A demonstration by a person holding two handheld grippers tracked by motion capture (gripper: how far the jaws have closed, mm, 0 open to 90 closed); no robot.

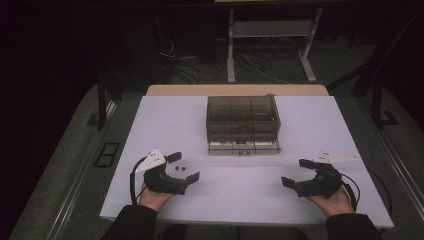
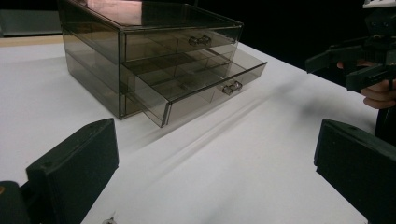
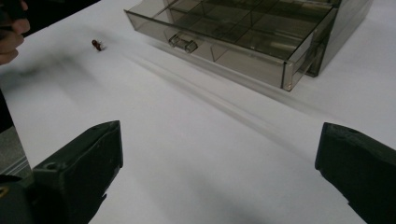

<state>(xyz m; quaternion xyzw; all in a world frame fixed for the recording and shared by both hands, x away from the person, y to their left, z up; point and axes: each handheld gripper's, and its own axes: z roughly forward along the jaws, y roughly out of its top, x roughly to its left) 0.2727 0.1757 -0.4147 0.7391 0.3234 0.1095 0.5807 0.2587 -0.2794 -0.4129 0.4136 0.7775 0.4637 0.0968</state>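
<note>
A: Start at the left. Why is the left gripper [image 1: 183, 166] sitting so low on the table [image 1: 165, 125]?

B: It looks parked for a pick. Its jaws are spread wide with nothing between them, and two small dark pieces [image 1: 181, 169] lie on the white surface right in that gap, near the front-left part of the table. I'd judge those are what the work is about. In the right gripper view one of them shows as a small reddish-brown thing [image 3: 97, 45]; what it is exactly, I can't tell.

A: And the box in the middle?

B: A smoky clear drawer cabinet [image 1: 243, 117], standing toward the back centre. Its bottom drawer [image 2: 196, 88] is pulled out toward the person, with the divided compartments open from above. That fits a place to drop the small pieces, though that is my reading. The upper drawer [image 2: 180, 42] sits closed.

A: Anything in the open drawer?

B: The compartments I can see look empty; the tinted walls make it hard to be sure.

A: Then the right side?

B: The right gripper [image 1: 294, 173] rests near the front-right, well apart from the pieces, jaws also wide and holding nothing. It is angled inward, probably waiting or ready to steady the cabinet.
</note>
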